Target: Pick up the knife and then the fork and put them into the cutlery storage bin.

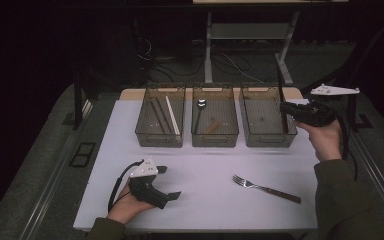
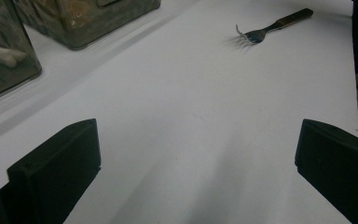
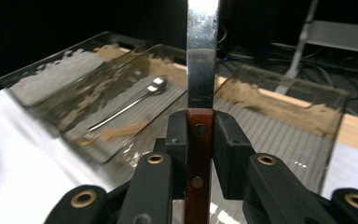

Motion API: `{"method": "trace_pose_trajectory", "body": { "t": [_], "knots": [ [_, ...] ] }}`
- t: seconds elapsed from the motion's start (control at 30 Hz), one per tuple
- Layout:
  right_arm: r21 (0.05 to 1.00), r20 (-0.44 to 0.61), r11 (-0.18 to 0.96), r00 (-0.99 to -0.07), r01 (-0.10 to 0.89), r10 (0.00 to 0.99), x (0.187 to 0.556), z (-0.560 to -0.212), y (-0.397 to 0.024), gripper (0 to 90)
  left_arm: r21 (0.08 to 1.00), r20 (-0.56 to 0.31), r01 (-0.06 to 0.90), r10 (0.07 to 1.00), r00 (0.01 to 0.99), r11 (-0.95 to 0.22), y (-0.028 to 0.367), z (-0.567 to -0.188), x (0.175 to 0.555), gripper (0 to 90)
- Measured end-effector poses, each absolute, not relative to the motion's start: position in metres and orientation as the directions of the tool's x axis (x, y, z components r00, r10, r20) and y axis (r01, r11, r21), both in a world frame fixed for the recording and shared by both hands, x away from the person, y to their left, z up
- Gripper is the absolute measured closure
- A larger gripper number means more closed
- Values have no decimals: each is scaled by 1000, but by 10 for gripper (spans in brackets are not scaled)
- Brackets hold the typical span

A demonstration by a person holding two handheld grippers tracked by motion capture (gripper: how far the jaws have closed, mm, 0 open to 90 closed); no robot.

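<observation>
My right gripper (image 1: 283, 108) hovers over the near right corner of the right bin (image 1: 267, 135), shut on the wooden handle of a knife (image 1: 280, 84). The knife stands upright with its blade pointing up. In the right gripper view the pads of my right gripper (image 3: 199, 133) clamp the brown riveted handle, and the shiny blade of the knife (image 3: 201, 60) rises out of the top. My left gripper (image 1: 170, 182) rests low at the table's front left, open, with nothing between its jaws. In its own view, bare table lies in the gap of the left gripper (image 2: 196, 163).
Three clear bins line the table's far side. The left bin (image 1: 141, 131) holds long sticks, the middle bin (image 1: 215, 137) a spoon (image 1: 200, 105) and a small brown piece. A fork (image 1: 265, 188) (image 2: 265, 29) with a wooden handle lies at the front right. The white table (image 1: 205, 165) ends near my forearms.
</observation>
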State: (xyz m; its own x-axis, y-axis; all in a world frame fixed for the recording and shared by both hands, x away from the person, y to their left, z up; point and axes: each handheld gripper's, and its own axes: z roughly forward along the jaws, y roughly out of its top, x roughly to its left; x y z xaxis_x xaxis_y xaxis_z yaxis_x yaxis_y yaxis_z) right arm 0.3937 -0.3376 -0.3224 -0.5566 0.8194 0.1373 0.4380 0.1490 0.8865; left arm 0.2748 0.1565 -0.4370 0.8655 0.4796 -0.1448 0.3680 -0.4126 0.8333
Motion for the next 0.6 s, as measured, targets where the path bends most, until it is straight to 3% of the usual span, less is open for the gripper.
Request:
{"method": "trace_pose_trajectory", "body": {
  "t": [0.6],
  "knots": [
    [832,111,171,-461,527,881,438,-361,-325,771,836,-148,366,474,868,-409,156,-437,275,0]
  ]
}}
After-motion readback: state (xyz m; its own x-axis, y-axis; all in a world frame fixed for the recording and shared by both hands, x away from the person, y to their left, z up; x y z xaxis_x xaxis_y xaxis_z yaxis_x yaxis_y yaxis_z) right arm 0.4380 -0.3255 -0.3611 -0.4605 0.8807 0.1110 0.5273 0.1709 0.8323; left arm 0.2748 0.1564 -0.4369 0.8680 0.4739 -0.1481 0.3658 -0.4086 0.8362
